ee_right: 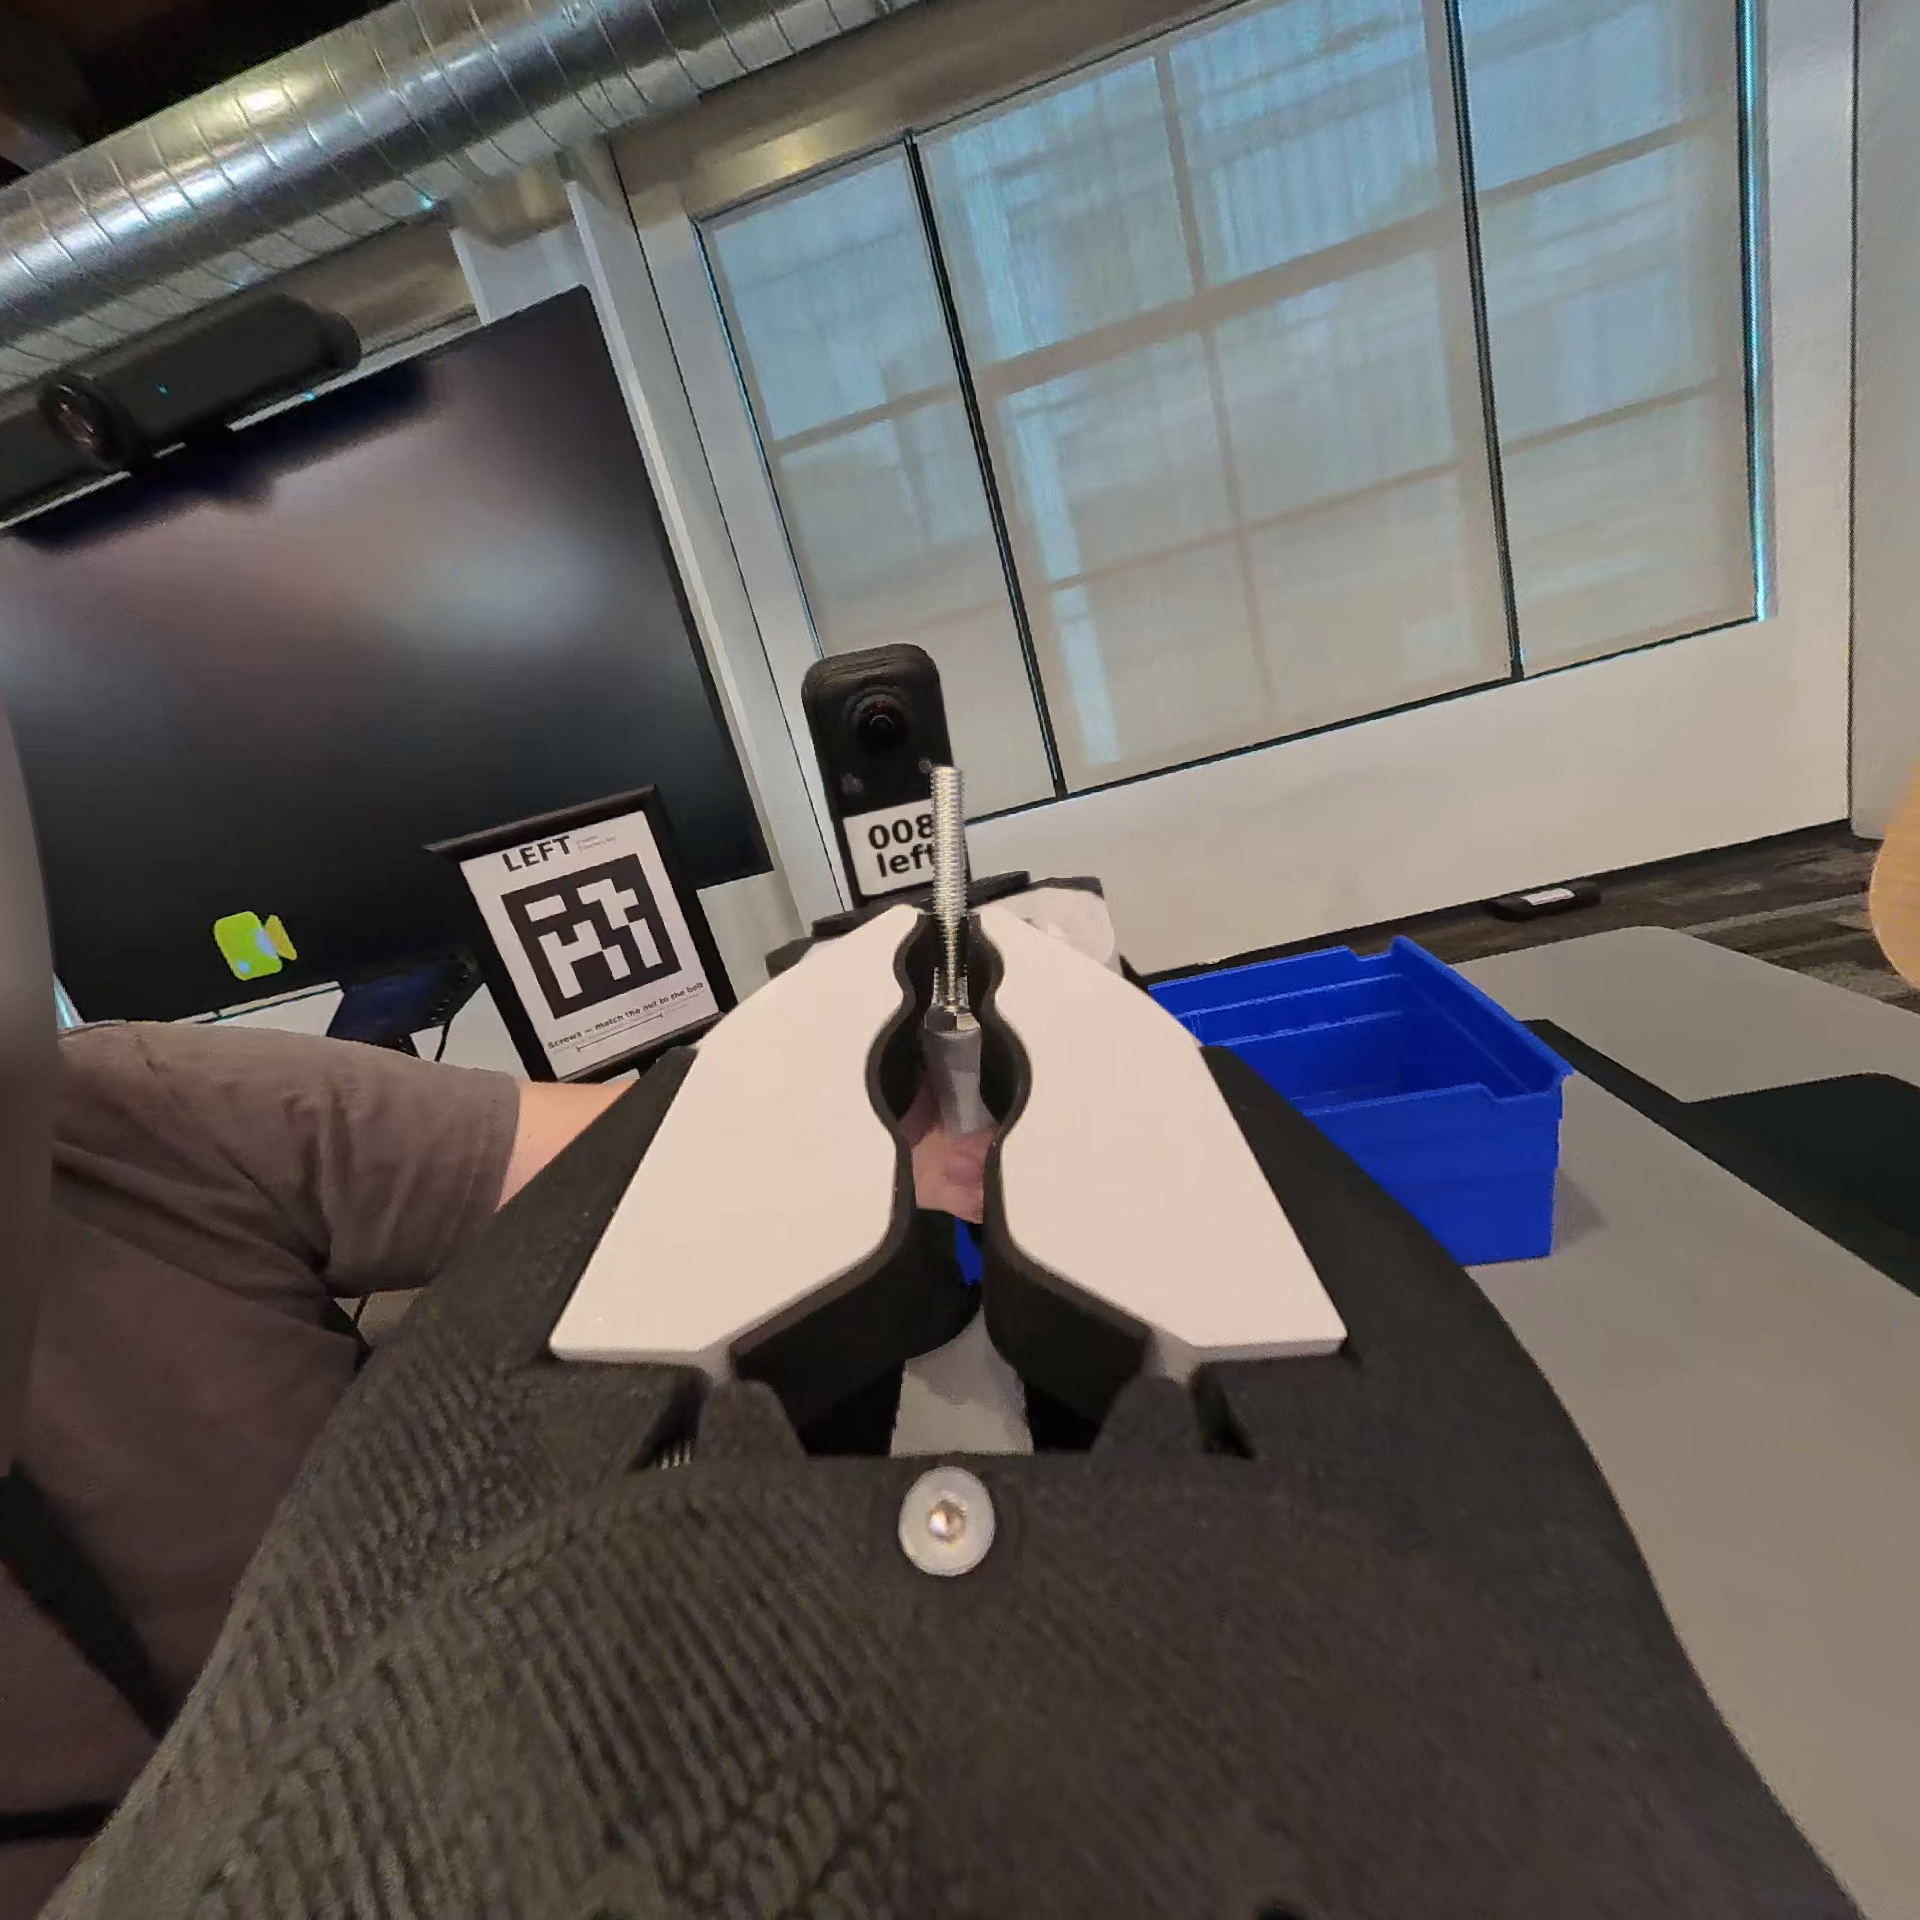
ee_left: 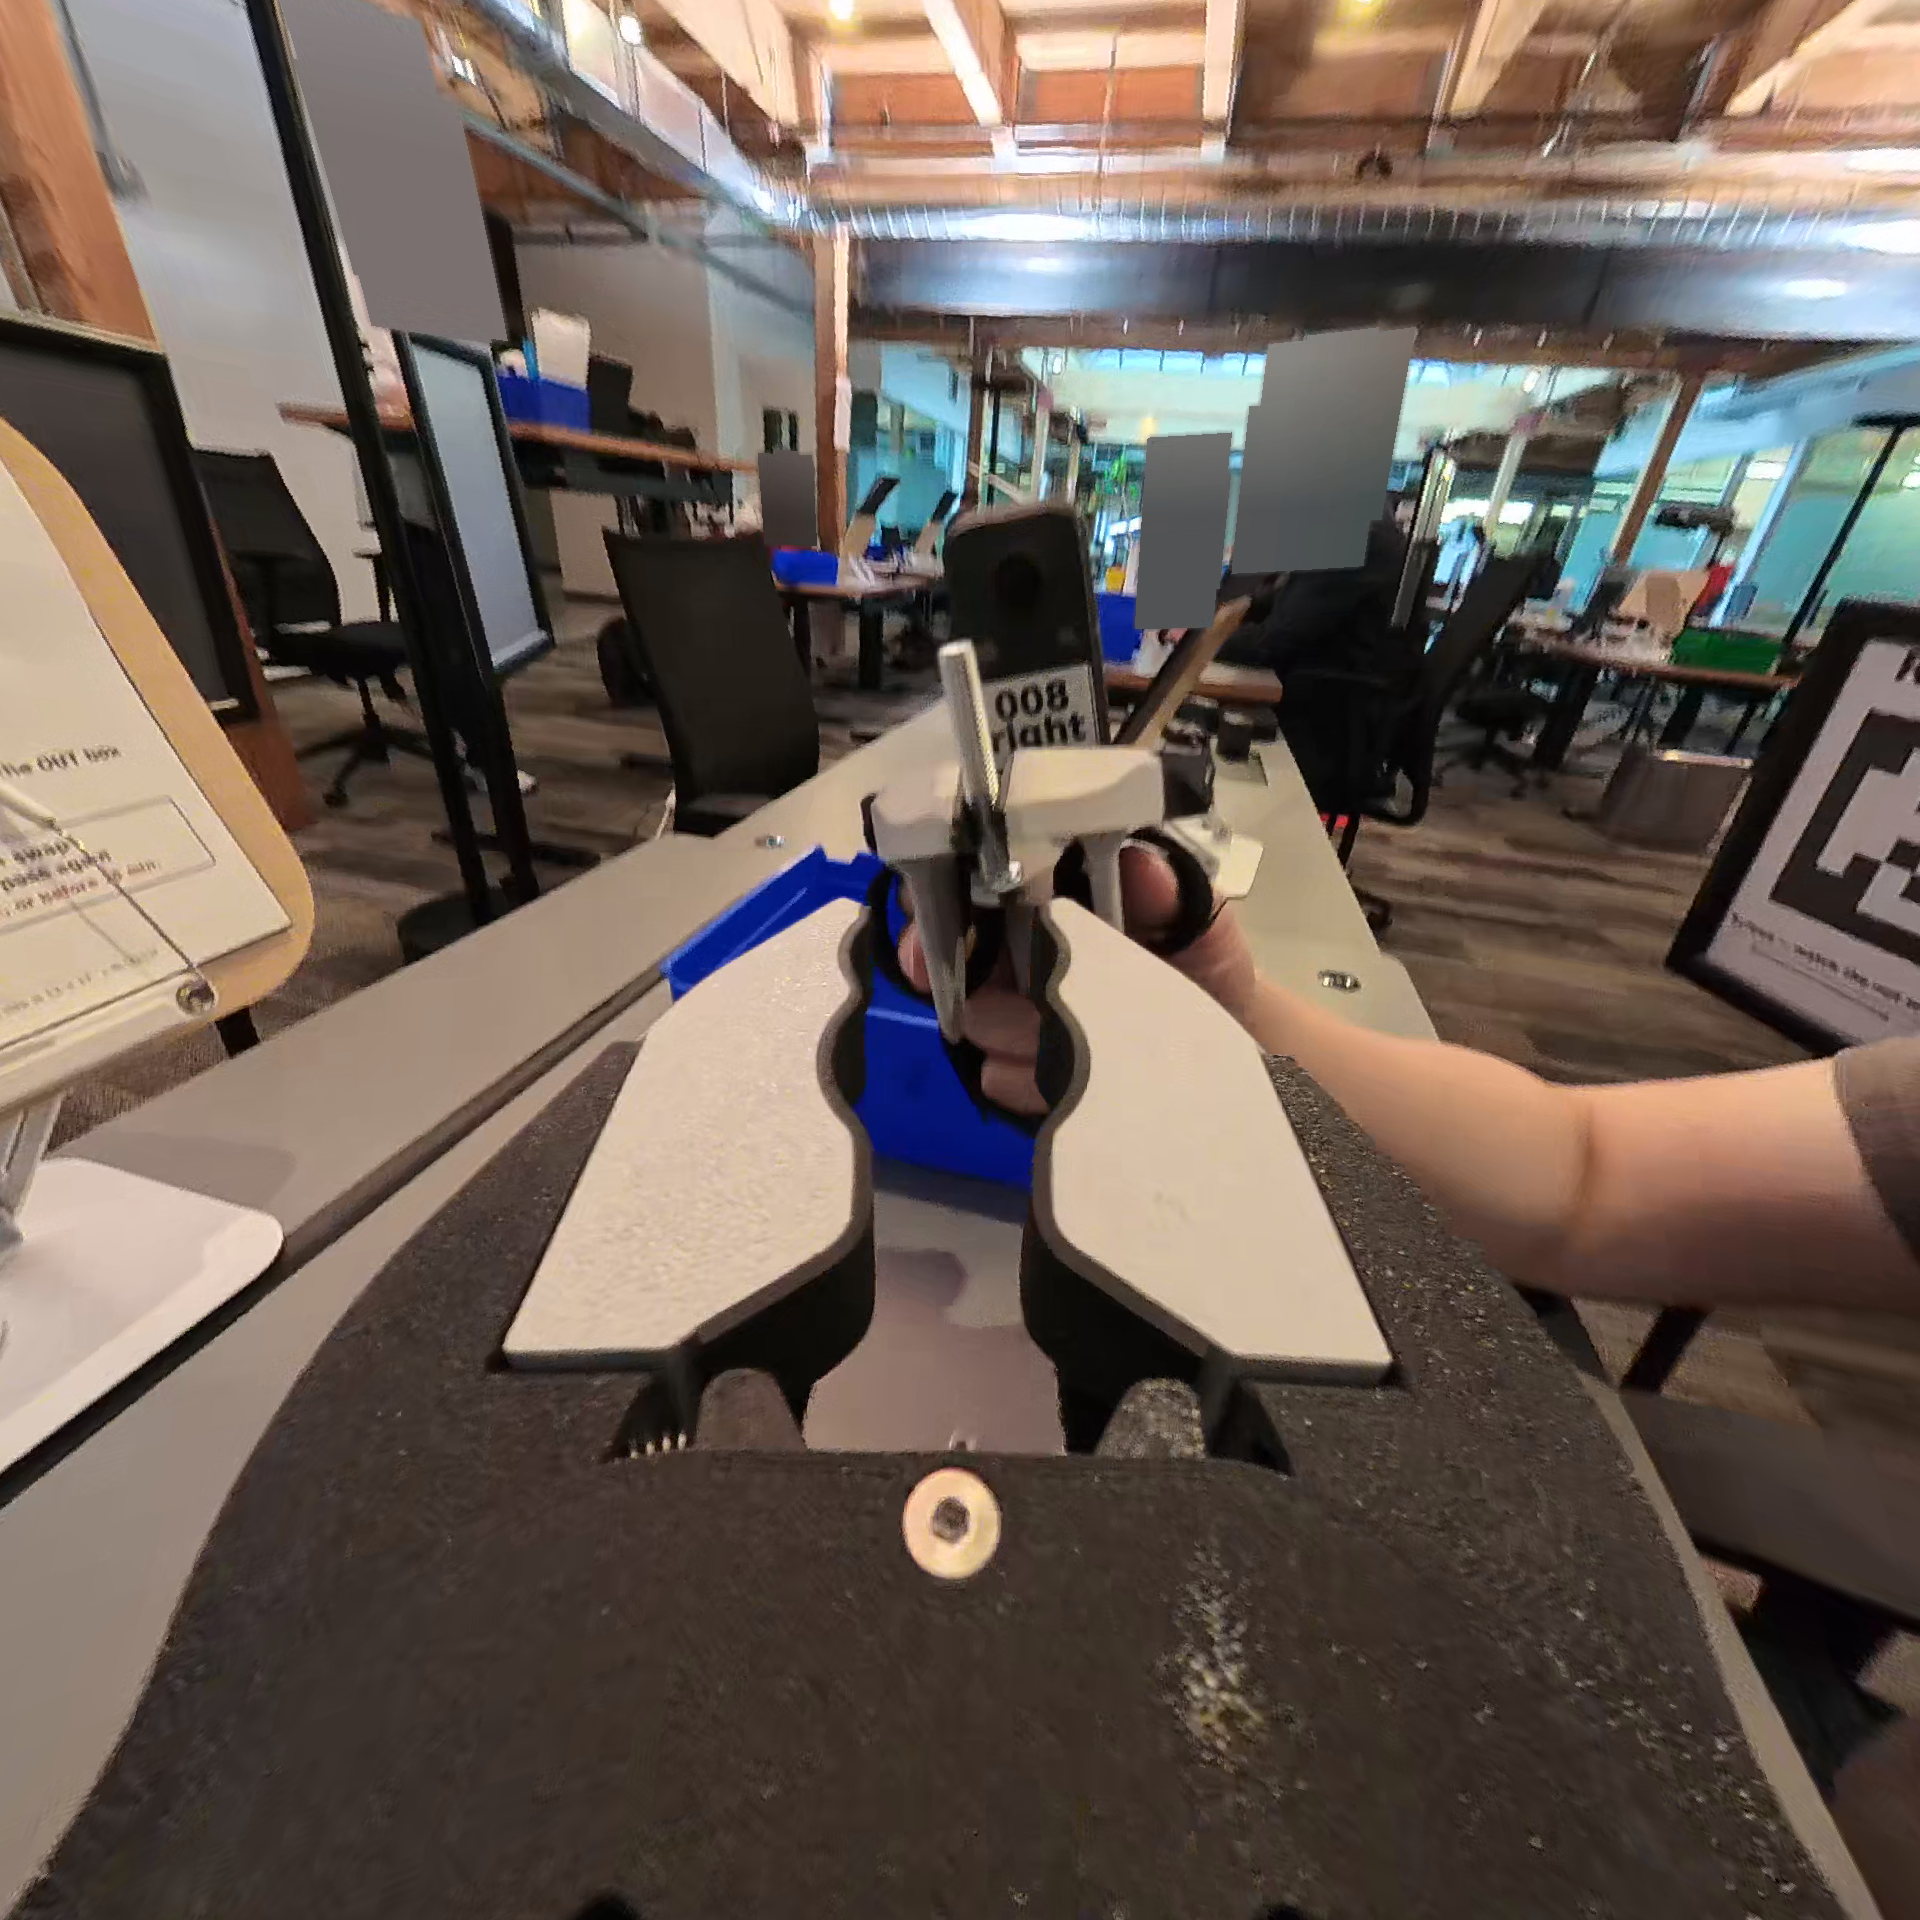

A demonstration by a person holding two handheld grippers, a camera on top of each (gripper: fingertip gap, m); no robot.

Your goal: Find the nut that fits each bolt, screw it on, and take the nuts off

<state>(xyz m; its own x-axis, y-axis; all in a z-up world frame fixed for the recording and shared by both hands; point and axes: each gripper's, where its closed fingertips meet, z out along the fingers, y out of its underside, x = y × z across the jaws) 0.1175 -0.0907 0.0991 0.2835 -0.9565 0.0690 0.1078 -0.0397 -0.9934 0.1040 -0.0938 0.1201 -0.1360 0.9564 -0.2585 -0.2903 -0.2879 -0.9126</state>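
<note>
My right gripper is shut on a long silver threaded bolt and holds it upright above the table. A silver hex piece sits on the bolt's lower end, just inside the fingertips; I cannot tell whether it is a nut or the bolt head. In the left wrist view the right gripper faces me with the bolt standing up out of it. My left gripper is open and empty, its tips just short of the right gripper. No loose nuts show.
A blue bin stands on the grey table; it also shows between my left fingers. A framed marker sign stands at the table's edge, another on the other side. A sign stand is at the left. My left and right fingertips are right by each other.
</note>
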